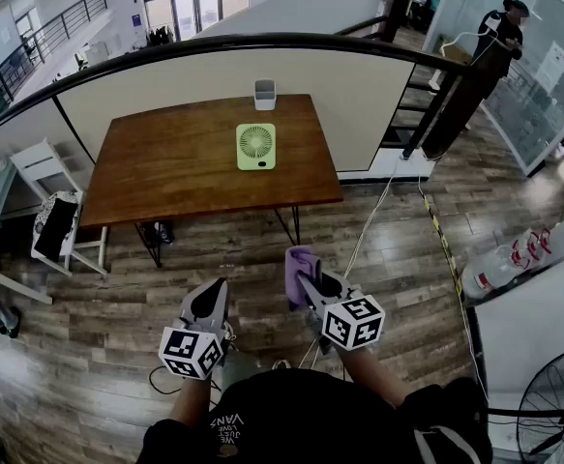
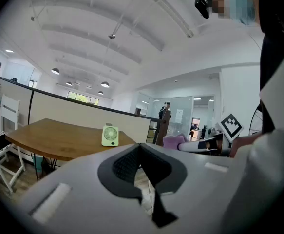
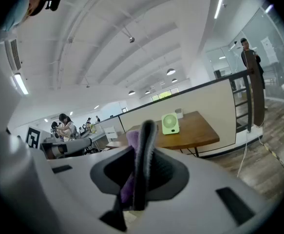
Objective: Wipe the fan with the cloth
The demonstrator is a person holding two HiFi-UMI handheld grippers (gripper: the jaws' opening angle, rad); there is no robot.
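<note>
On far table [image 1: 165,167]: fan [image 1: 255,147], upright.
Left gripper [image 1: 211,296]: jaws together, empty.
Right gripper [image 1: 307,278]: clamped on purple cloth [image 1: 295,259], near side.

— What kind of place is it?
— I see an open-plan office. Ahead of my right claw [image 1: 301,269] stands a wooden table [image 1: 185,167] against a railed partition [image 1: 214,85]. Right of the claw are glass-walled rooms [image 1: 552,56], and left of it, people at desks [image 3: 65,126].
</note>
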